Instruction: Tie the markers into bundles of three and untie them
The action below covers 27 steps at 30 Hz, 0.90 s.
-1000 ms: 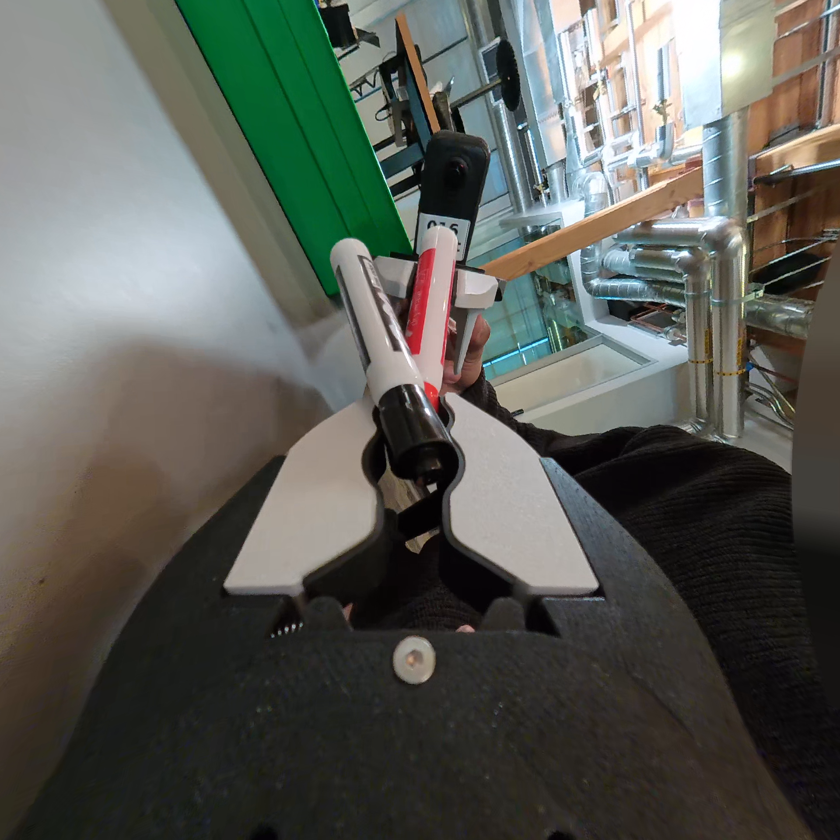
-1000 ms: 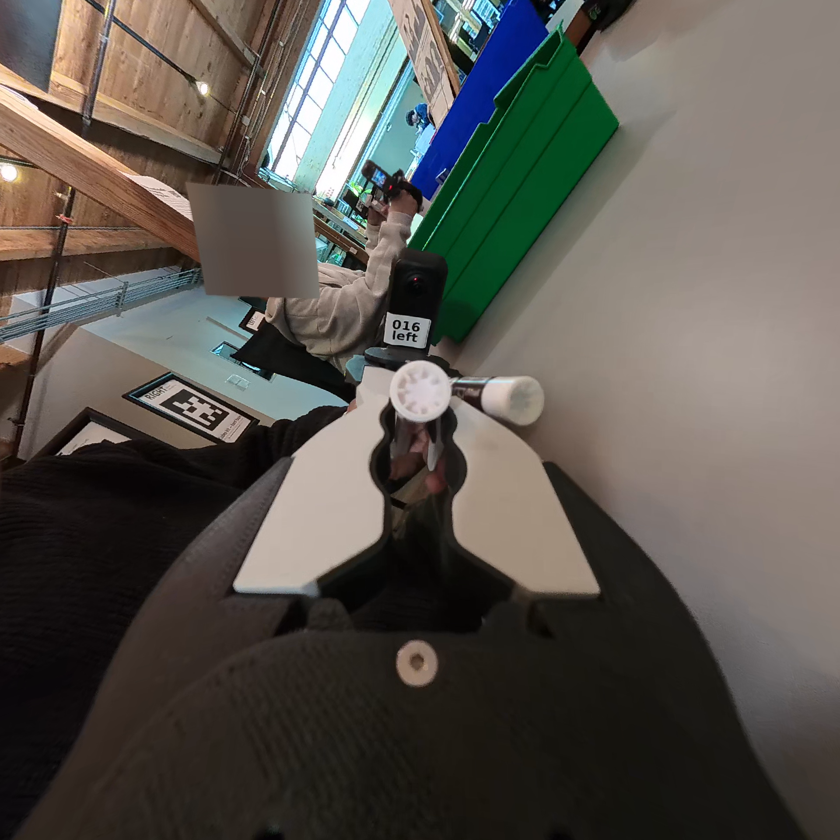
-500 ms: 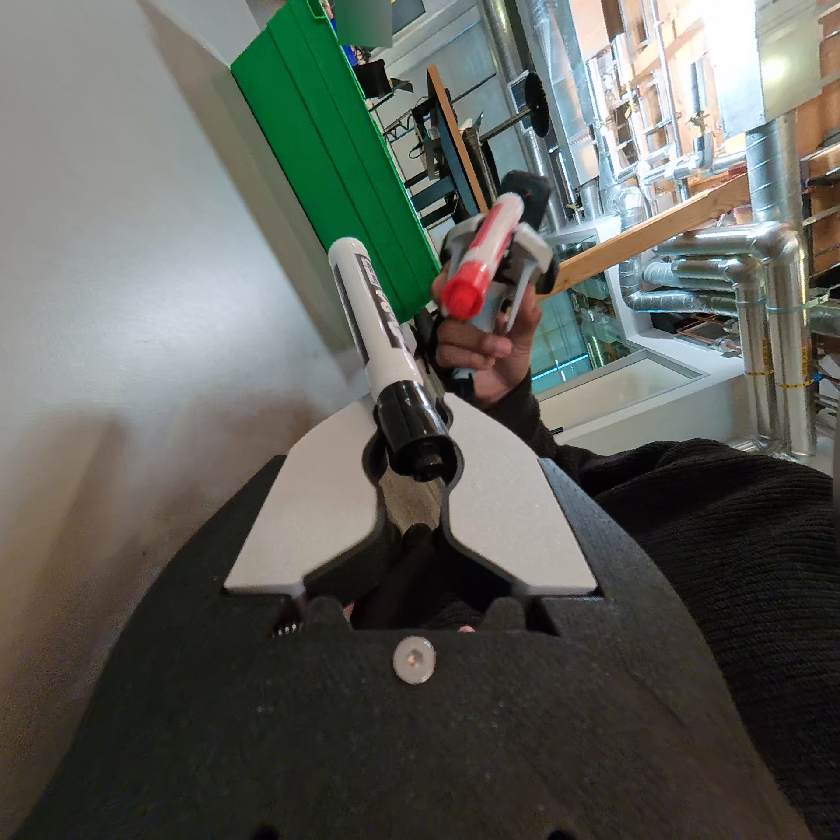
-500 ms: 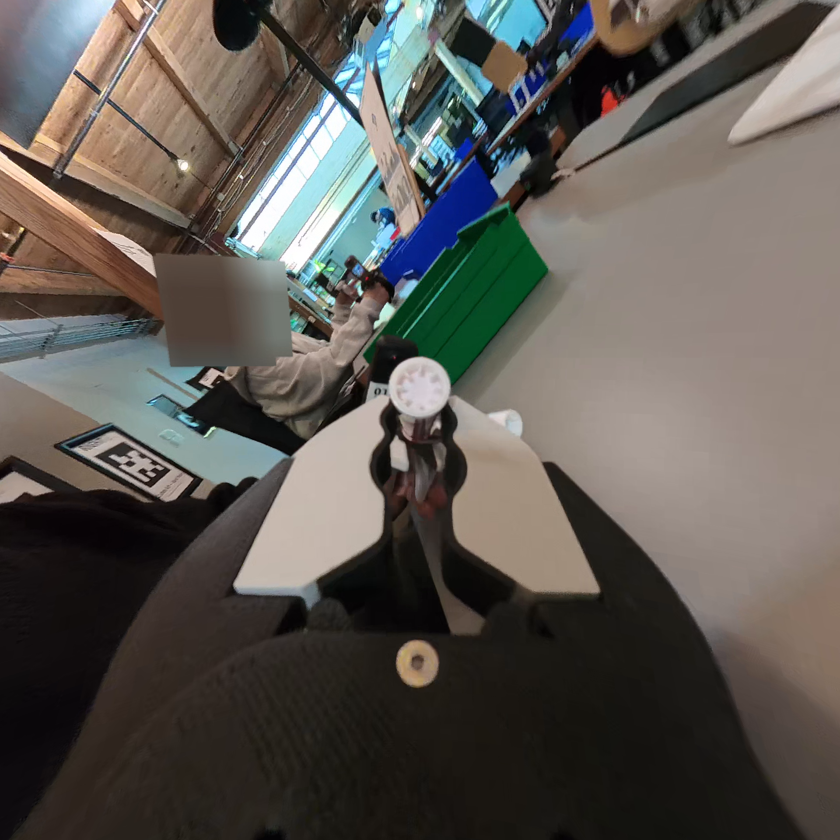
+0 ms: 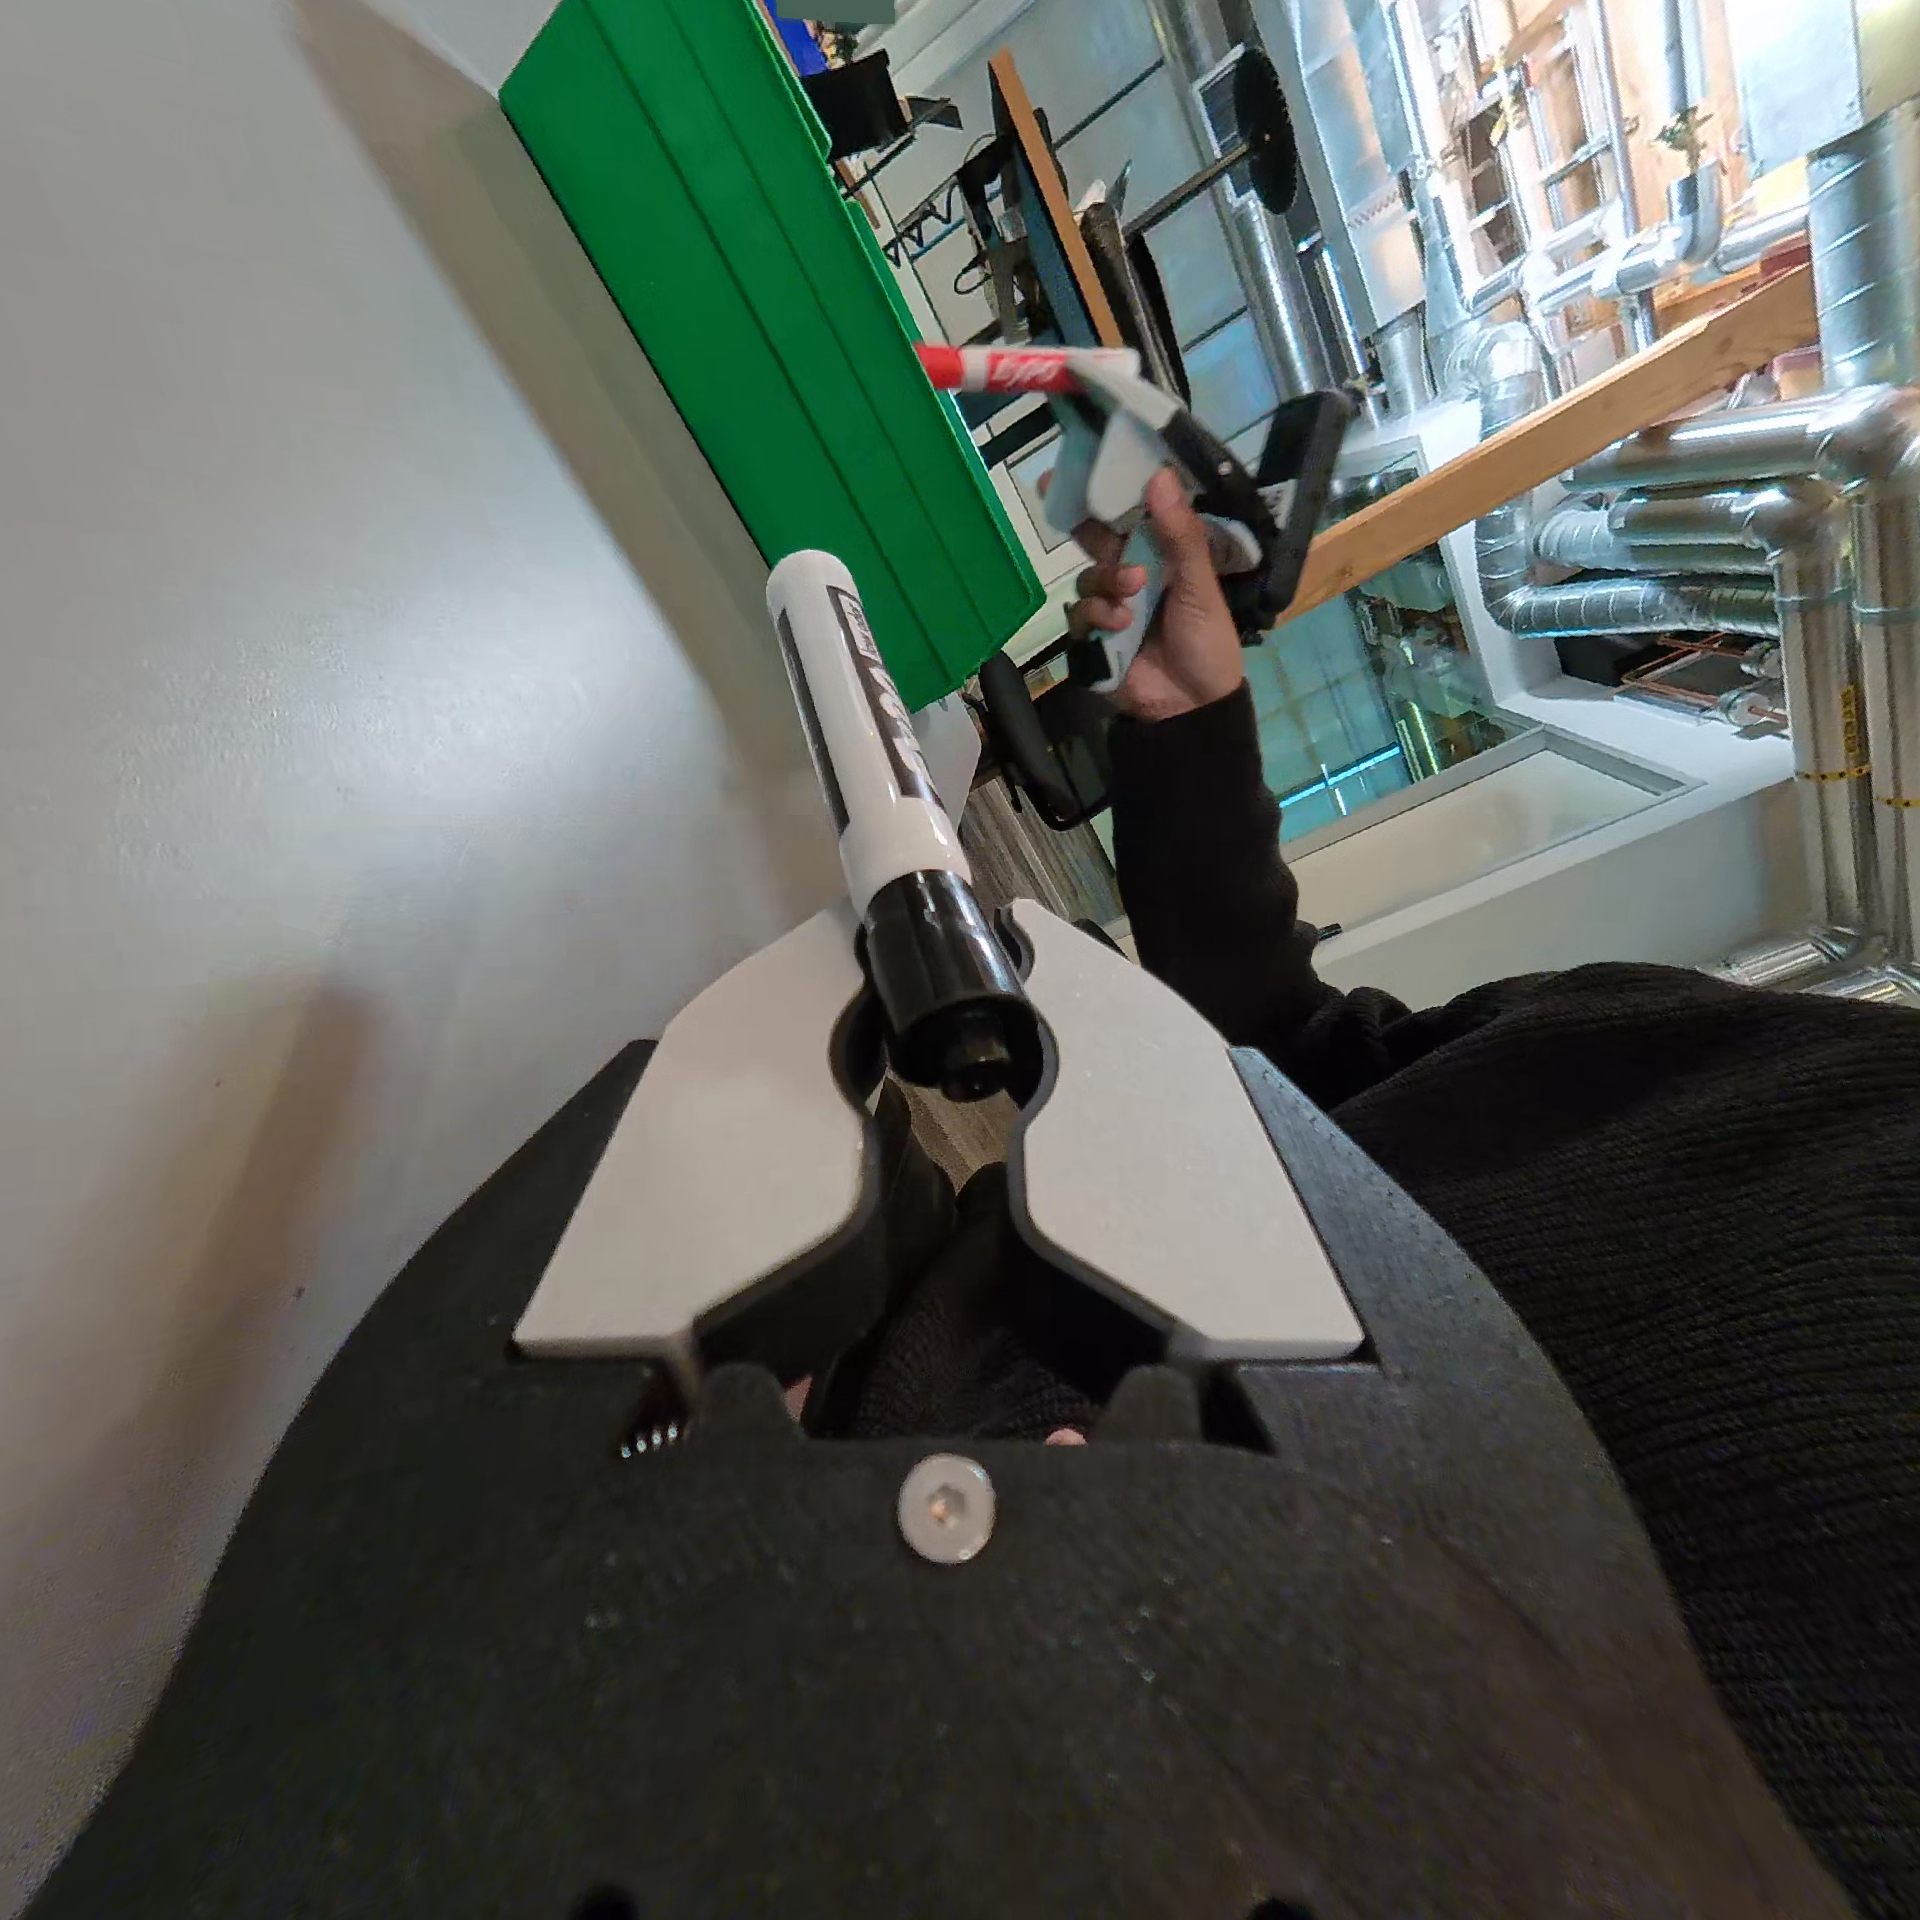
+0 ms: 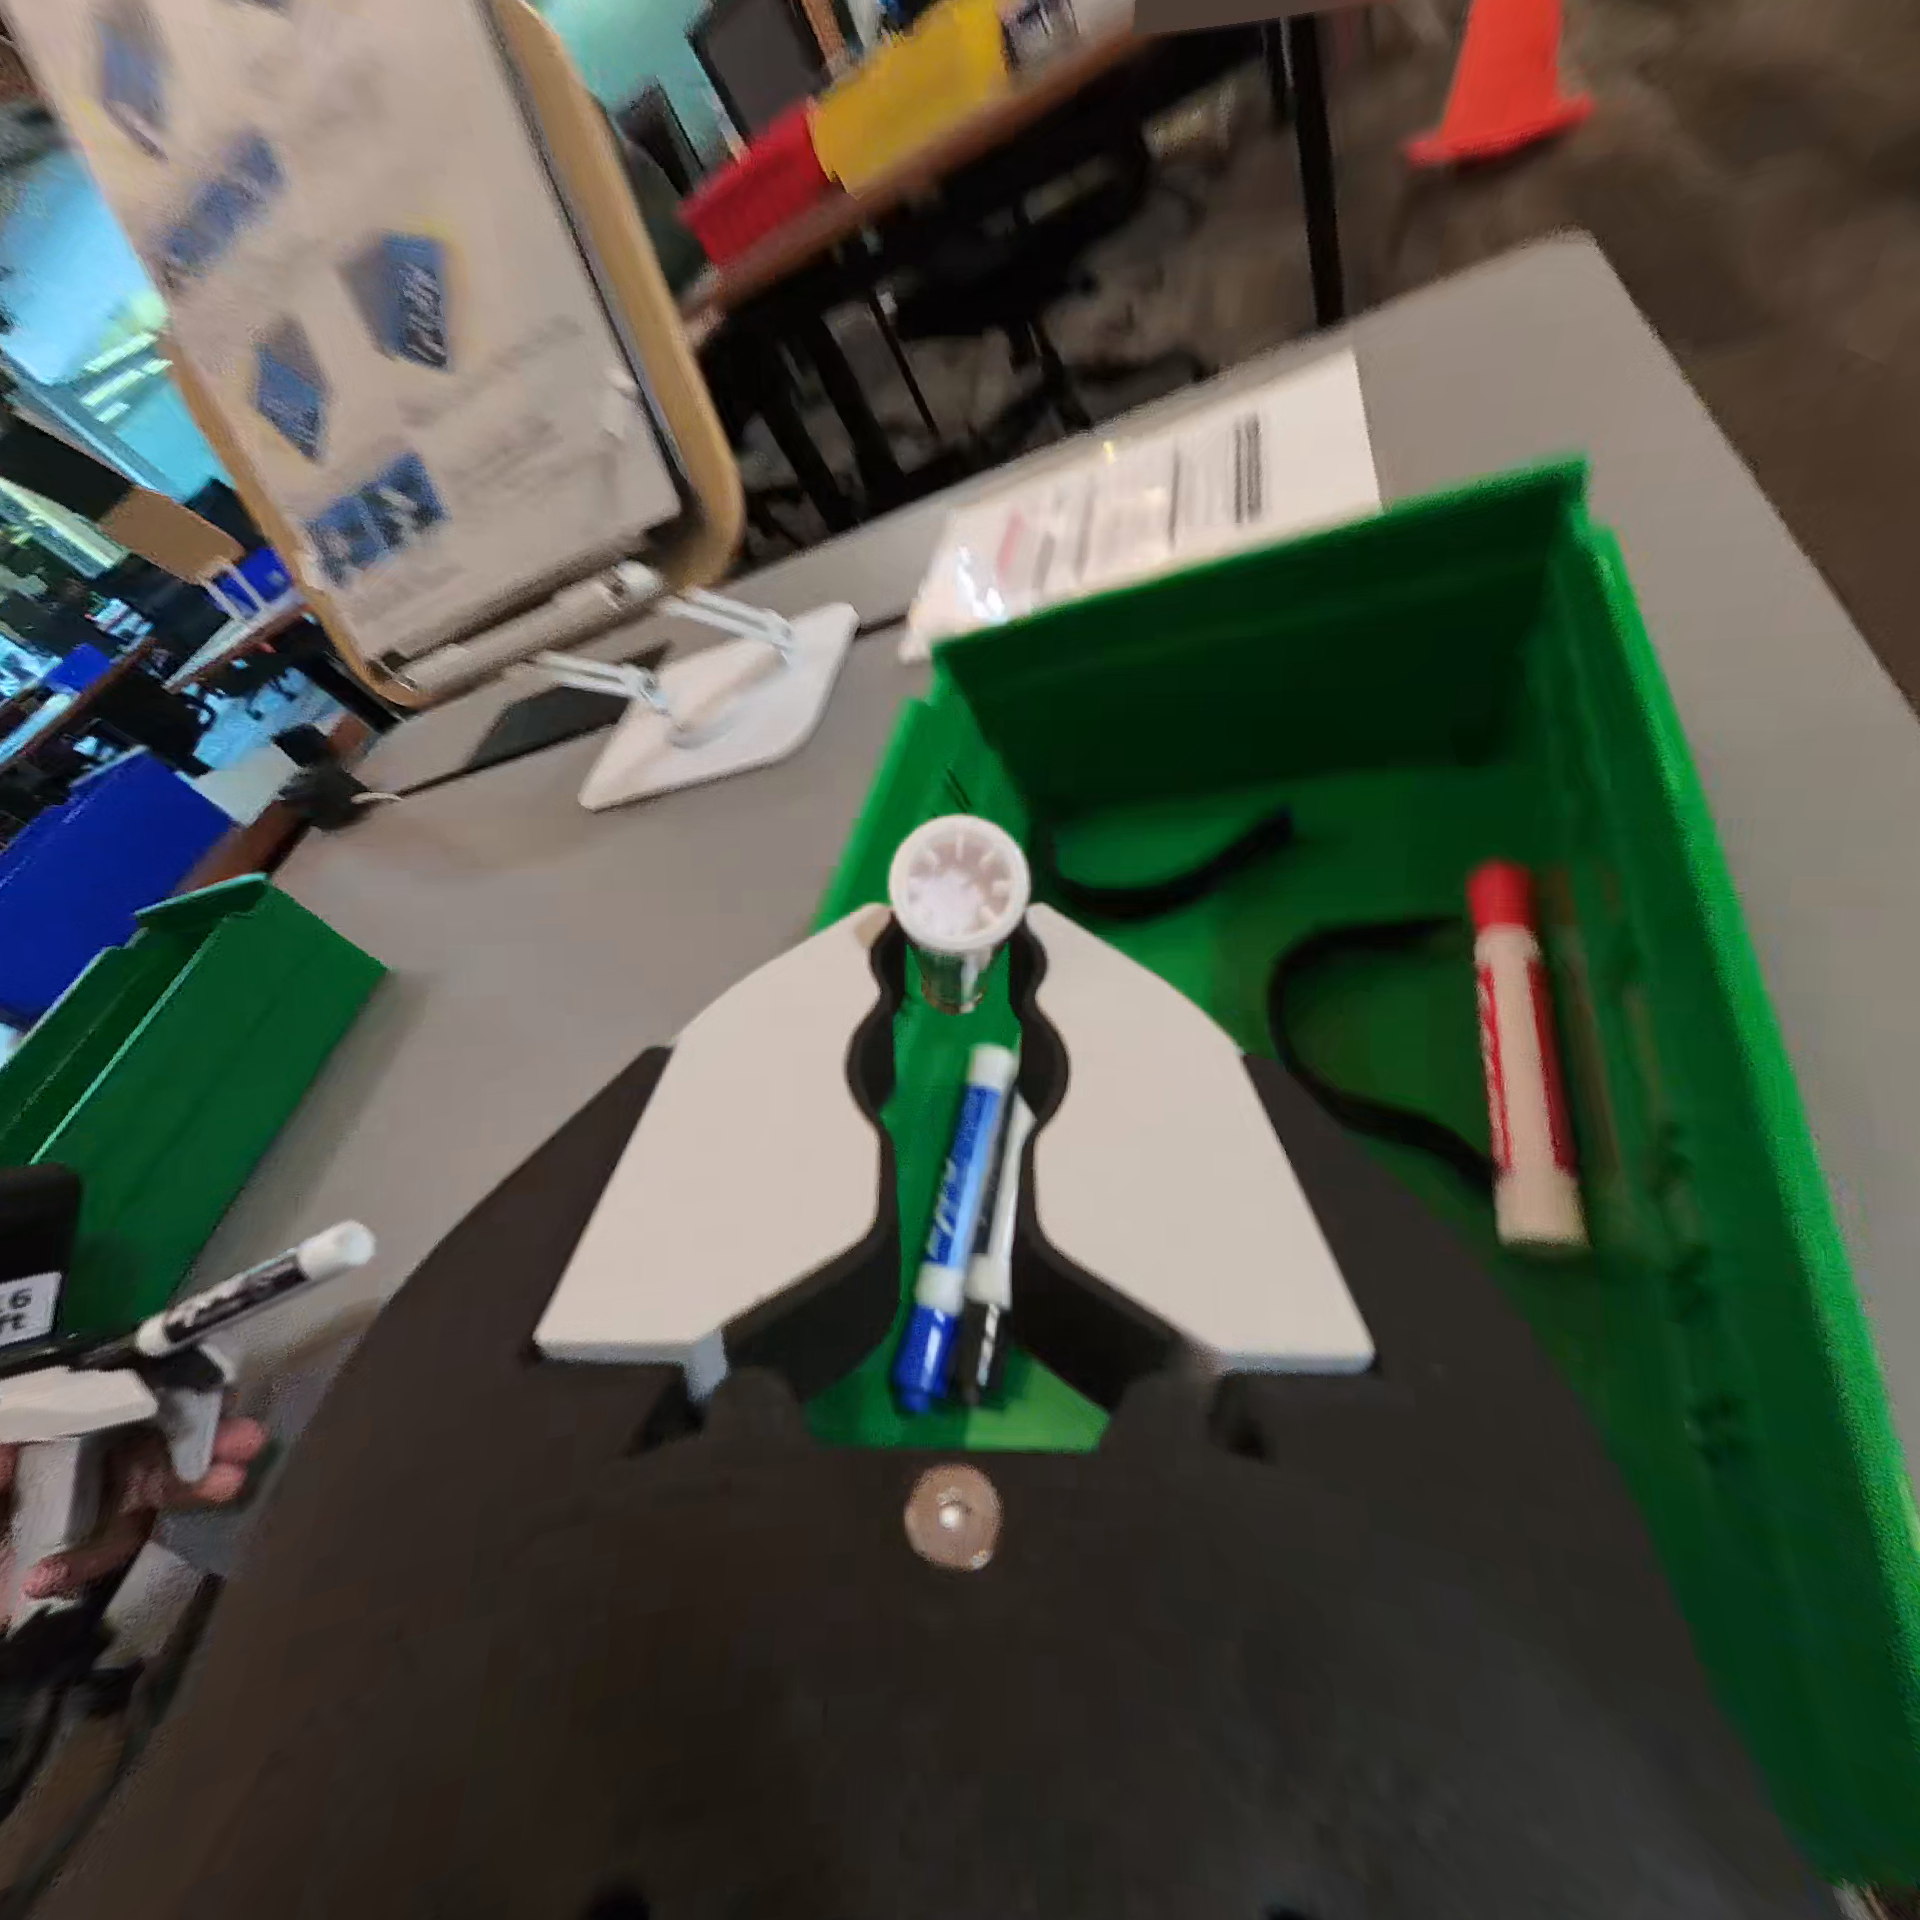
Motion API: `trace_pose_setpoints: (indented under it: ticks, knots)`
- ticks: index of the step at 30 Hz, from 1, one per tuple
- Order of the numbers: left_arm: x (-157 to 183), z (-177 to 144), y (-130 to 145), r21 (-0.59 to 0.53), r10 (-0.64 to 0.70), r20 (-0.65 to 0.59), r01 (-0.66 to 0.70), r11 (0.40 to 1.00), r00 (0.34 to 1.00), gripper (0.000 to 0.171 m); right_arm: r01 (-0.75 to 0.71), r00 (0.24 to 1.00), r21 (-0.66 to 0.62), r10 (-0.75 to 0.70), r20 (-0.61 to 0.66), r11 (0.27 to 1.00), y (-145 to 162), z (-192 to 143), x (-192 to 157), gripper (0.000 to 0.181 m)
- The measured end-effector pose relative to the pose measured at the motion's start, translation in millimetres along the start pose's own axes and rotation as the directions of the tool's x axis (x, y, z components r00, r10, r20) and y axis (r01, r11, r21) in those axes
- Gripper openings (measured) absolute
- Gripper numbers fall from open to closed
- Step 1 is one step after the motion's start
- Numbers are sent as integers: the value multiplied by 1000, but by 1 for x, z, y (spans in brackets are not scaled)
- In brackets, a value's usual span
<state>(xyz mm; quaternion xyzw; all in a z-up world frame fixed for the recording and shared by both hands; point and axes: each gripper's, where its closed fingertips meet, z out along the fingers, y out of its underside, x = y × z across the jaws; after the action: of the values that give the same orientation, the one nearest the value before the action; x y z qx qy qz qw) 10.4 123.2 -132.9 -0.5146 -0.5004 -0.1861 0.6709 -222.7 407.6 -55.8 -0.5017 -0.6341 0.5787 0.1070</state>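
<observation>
Silver ducts [image 5: 1621, 561] and a wooden beam [image 5: 1558, 416] are seen upper right; an orange cone [image 6: 1496, 83] stands on the floor upper right.

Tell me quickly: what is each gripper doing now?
Left gripper: shut on the black marker.
Right gripper: shut on the red marker, above the green bin.

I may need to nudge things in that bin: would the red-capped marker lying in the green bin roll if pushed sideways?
Probably. The red-capped marker looks round and smooth, so it may roll across the green bin floor. It lies along the right wall, which would likely stop it. It seems stiff and light.
</observation>
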Motion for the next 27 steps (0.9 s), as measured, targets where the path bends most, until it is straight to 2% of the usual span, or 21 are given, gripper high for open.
trace_pose_setpoints:
  ticks: [3,8,10,13,17,20,22,25,27]
  knots:
    - [1,2,1,-5,5,1,-5,1000,1000,18,-81,997,-74,79,-24,994,28,10,24,19]
    - [3,5,4,-26,30,-1,-30,999,1000,18,-94,994,-139,85,-69,986,49,16,40,20]
    - [4,6,5,-33,30,-7,-30,999,1000,18,-116,992,-141,106,-73,983,49,14,43,21]
    - [4,6,5,-33,24,-12,-24,999,1000,18,-118,990,-113,108,-91,987,42,9,46,37]
    - [6,6,5,-33,25,-18,-26,999,1000,18,-54,994,-55,48,-102,997,25,1,36,46]
    - [7,7,6,-40,29,-21,-30,999,999,18,79,992,-36,-82,-91,996,14,0,8,49]
    - [8,8,7,-45,33,-22,-34,998,999,18,190,980,-13,-190,-50,982,10,2,-24,50]
    - [9,9,9,-54,40,-28,-41,998,999,18,350,926,-2,-346,152,937,25,9,-99,49]
    - [10,10,11,-62,43,-35,-45,997,998,18,456,841,4,-432,327,890,53,12,-156,47]
